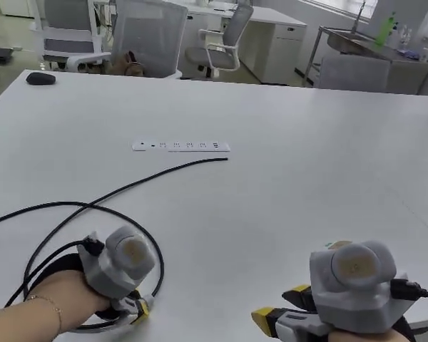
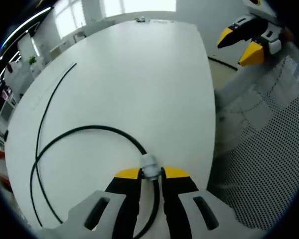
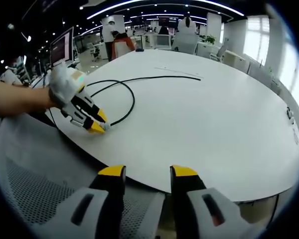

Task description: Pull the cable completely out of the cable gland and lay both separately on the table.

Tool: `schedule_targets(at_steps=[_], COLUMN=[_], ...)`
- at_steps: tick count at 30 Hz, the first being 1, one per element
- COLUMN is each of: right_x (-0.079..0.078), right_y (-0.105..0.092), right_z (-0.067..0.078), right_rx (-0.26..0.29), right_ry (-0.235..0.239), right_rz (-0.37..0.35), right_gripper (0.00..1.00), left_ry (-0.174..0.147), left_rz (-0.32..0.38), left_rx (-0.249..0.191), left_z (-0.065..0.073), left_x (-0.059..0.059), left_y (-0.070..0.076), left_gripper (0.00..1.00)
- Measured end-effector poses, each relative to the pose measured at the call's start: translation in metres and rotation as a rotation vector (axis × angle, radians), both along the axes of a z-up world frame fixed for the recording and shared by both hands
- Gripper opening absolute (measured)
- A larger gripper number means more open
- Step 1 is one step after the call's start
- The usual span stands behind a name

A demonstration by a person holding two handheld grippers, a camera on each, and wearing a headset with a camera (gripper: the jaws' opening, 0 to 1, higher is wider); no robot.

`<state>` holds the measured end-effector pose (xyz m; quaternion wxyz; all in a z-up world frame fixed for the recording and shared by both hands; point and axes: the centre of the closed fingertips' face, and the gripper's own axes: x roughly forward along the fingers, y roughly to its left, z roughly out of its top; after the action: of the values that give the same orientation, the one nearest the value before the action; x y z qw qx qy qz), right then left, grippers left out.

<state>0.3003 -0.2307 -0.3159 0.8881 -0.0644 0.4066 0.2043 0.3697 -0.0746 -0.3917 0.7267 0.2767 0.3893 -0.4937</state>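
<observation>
Left gripper view: we find left gripper (image 2: 151,174) clenched on a rounded white cable gland (image 2: 149,164); thin black cable (image 2: 89,128) loops over smooth white table (image 2: 139,74); right gripper (image 3: 147,172) released.

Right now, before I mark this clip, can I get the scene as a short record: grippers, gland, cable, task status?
left gripper: shut on the cable gland, near the table edge
right gripper: open, empty, held off the table edge
cable: black, looped on the table, runs through the cable gland
power strip: lies flat beyond the cable's free end
task status: cable not yet pulled out
</observation>
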Motion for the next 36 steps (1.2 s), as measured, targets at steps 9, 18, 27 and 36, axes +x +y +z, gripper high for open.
schedule_targets(at_steps=[9,18,27,36], right_x=[-0.008,-0.014,-0.01,-0.03], right_y=[0.014,0.051,0.133,0.166], right_z=[-0.003,0.011,0.05,0.029], right_rx=[0.032,0.169,0.115,0.014], right_ry=[0.044,0.144,0.072,0.213], right_rz=[0.091,0.397,0.899,1.232], right_gripper=[0.4,0.35,0.35,0.26], left_ry=[-0.034,-0.154,-0.18,-0.205], left_rz=[-0.104,-0.381,-0.454,-0.533], left_rx=[-0.069,-0.002,-0.047,-0.011], left_z=[0.05,0.084,0.114,0.114], left_x=[-0.017,-0.055,-0.082,-0.097], left_y=[0.001,0.013,0.006,0.007], left_gripper=[0.17,0.17,0.17,0.17])
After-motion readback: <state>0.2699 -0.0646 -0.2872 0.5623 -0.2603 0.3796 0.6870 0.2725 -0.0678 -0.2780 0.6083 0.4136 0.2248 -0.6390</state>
